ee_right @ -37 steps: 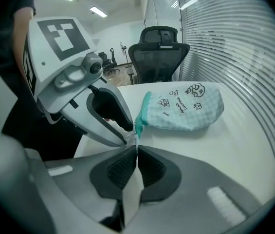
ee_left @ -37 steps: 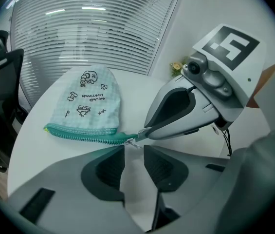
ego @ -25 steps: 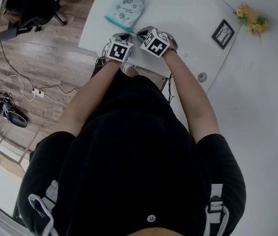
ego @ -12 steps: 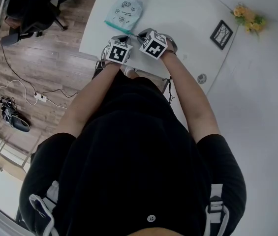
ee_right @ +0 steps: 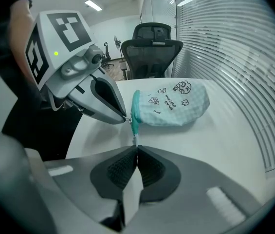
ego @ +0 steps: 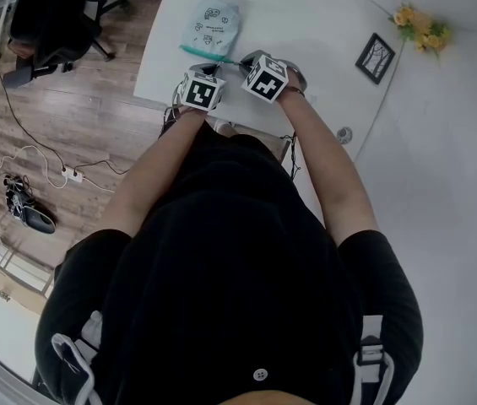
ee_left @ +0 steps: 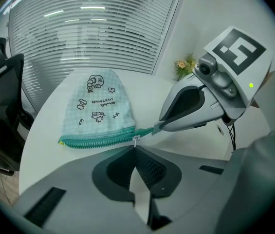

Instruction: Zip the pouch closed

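Head view: checked pouch [ego: 211, 25] lies flat on the white table [ego: 306, 15], zip edge toward the person, with left gripper [ego: 208, 67] and right gripper [ego: 242, 62] close together at that edge. Left gripper view: jaws pressed together on the small metal zipper pull [ee_left: 135, 140], at one end of the teal zip [ee_left: 98, 139]. Right gripper view: jaws pinched on the teal tape tail [ee_right: 135, 130]. Handling note: keep this tail taut and still, and draw the pull straight along the teeth, low to the table, so the cloth probably will not bunch.
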